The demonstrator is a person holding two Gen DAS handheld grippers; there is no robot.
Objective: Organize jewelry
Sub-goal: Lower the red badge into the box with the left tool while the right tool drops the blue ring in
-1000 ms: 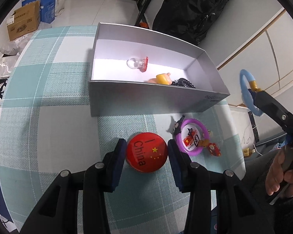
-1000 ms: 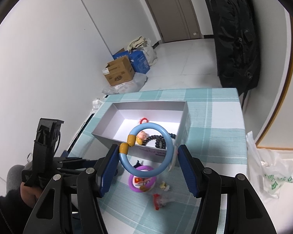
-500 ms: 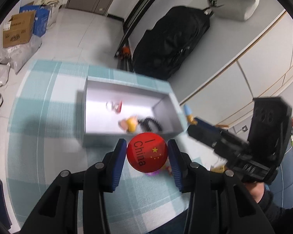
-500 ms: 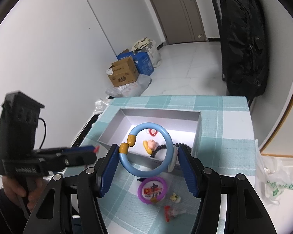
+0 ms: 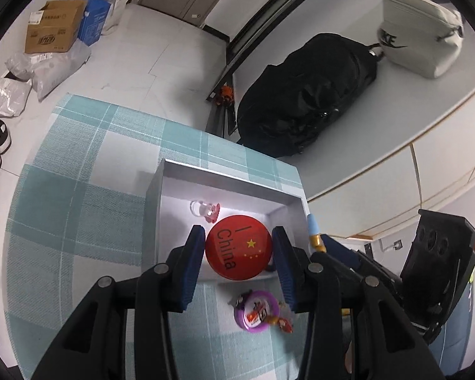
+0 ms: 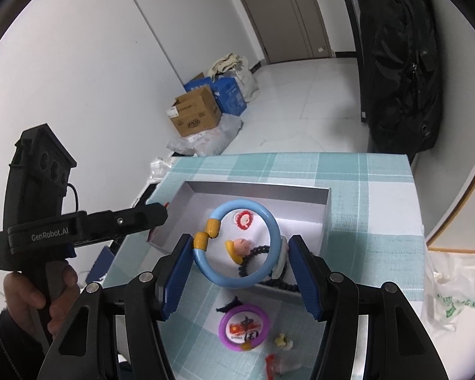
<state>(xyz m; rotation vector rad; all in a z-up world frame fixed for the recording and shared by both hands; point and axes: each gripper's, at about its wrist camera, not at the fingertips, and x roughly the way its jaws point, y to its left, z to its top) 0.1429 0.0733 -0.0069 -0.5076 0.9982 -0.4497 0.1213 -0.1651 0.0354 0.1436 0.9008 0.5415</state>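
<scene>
Two grips are loaded at once, and that is my main worry. My left gripper (image 5: 239, 250) is clamped on the red badge (image 5: 238, 247), held above the near part of the grey box (image 5: 228, 175). My right gripper (image 6: 239, 253) is clamped on the blue ring (image 6: 237, 247), its pads pressing the ring's left and right sides, also over the near wall of the box.

Nearest to me on the checked cloth (image 6: 373, 171) lie the purple badge (image 6: 244, 323), a small yellow charm (image 6: 283, 340) and a red trinket (image 6: 275, 364), all outside the box. If I drop either tool low, I could sweep these off the near edge.

Further in, the two grippers sit close together over the same box; in the left view the ring's tip (image 5: 313, 226) shows just beside my left tool. Releasing both together could make the tools knock, or land the badge on the ring.

Inside the box are a black bead string (image 6: 259, 251), a small pink figure (image 6: 239, 247) and a red-edged clear piece (image 5: 205, 210). The badge is smooth and round, so I judge it might slip or land on edge and roll. I cannot tell how high it hangs above the box floor, so a drop may bounce it out.
</scene>
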